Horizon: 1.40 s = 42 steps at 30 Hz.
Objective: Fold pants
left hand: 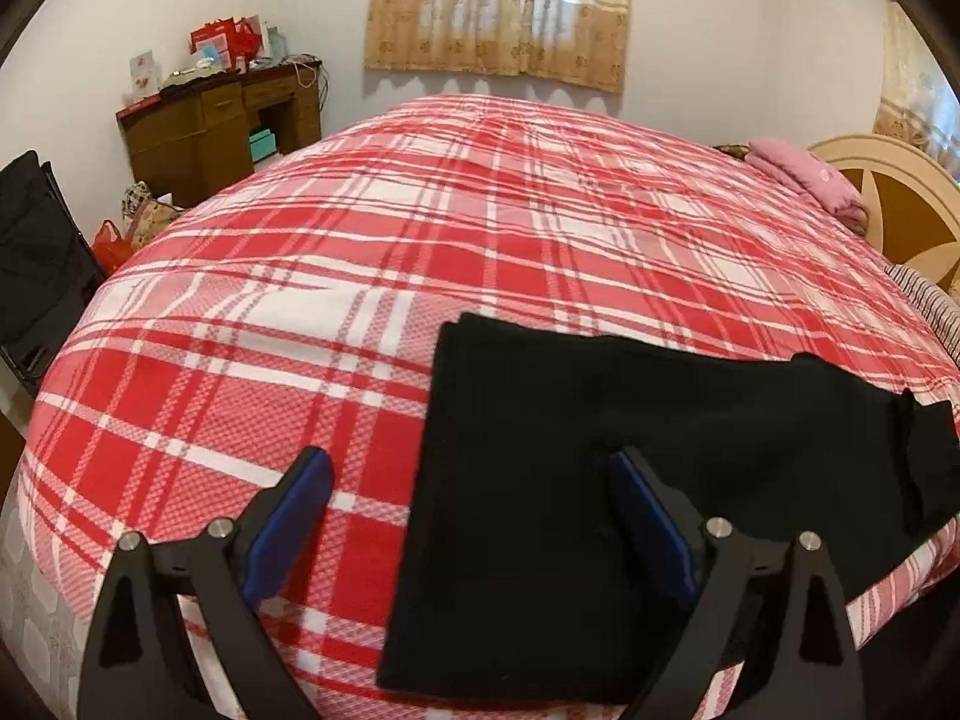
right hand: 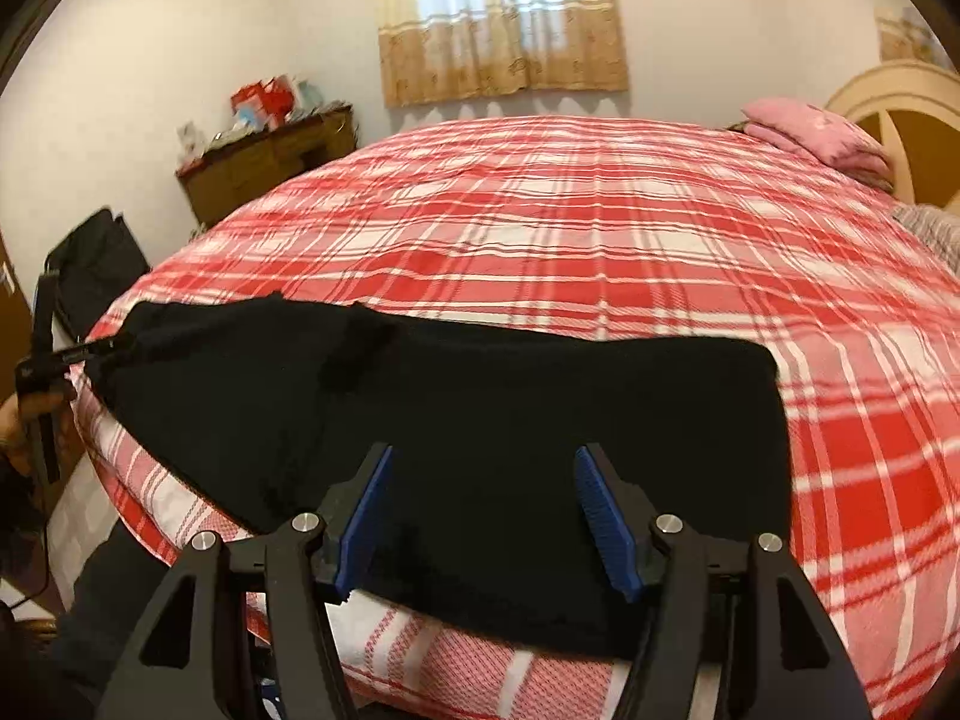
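Black pants (left hand: 600, 480) lie flat and folded lengthwise on the red plaid bed cover (left hand: 420, 240), near the bed's front edge. In the right wrist view the pants (right hand: 480, 408) stretch across the frame. My left gripper (left hand: 474, 468) is open and empty; its right finger is over the pants' left end and its left finger over the cover. My right gripper (right hand: 483, 480) is open and empty, hovering over the pants near their front edge. The left gripper also shows in the right wrist view at the far left edge (right hand: 90, 348), close to the pants' left end.
A pink folded blanket (left hand: 804, 180) and a cream headboard (left hand: 900, 204) are at the back right. A brown desk (left hand: 222, 120) with clutter stands at the back left. A black bag (left hand: 36, 252) sits left of the bed. A curtained window (left hand: 498, 6) is on the far wall.
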Motion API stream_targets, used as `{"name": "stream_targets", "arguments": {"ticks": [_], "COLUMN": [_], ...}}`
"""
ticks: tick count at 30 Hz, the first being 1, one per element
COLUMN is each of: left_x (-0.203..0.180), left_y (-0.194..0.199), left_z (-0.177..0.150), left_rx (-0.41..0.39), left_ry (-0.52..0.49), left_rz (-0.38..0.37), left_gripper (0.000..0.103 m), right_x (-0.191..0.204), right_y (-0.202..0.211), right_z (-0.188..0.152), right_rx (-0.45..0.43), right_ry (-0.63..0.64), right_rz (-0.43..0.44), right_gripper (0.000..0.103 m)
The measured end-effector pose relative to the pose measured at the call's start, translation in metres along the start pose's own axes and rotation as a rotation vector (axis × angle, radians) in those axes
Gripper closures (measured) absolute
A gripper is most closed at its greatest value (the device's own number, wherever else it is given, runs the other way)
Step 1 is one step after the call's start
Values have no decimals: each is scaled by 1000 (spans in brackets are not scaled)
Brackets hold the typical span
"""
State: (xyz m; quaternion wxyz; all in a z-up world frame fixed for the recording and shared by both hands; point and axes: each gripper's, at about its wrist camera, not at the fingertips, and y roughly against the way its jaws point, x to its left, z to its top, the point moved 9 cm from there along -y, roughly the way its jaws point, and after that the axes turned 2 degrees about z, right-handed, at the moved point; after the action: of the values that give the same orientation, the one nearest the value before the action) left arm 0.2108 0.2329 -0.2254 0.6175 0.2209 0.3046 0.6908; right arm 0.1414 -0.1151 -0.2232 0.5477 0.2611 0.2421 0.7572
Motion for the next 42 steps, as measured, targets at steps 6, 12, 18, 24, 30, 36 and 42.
{"name": "stream_targets", "arguments": {"ticks": [6, 12, 18, 24, 30, 36, 42], "left_x": [6, -1, -1, -9, -21, 2, -11], "left_y": [13, 11, 9, 5, 6, 16, 41], "left_z": [-2, -8, -5, -3, -8, -6, 9], "left_rx": [16, 18, 12, 41, 31, 9, -59], "left_ry": [75, 54, 64, 91, -43, 59, 99], "left_rz": [-75, -75, -72, -200, -88, -102, -181], "left_gripper": [51, 47, 45, 14, 30, 76, 88], "right_x": [0, 7, 7, 8, 13, 14, 11], "right_y": [1, -1, -1, -4, -2, -3, 2], "right_z": [-2, -6, -8, -10, -10, -11, -7], "right_rx": [-8, 2, 2, 11, 1, 5, -18], "right_ry": [-2, 8, 10, 9, 26, 16, 10], "right_rz": [3, 11, 9, 11, 11, 12, 10], "right_gripper": [39, 39, 39, 39, 39, 39, 39]}}
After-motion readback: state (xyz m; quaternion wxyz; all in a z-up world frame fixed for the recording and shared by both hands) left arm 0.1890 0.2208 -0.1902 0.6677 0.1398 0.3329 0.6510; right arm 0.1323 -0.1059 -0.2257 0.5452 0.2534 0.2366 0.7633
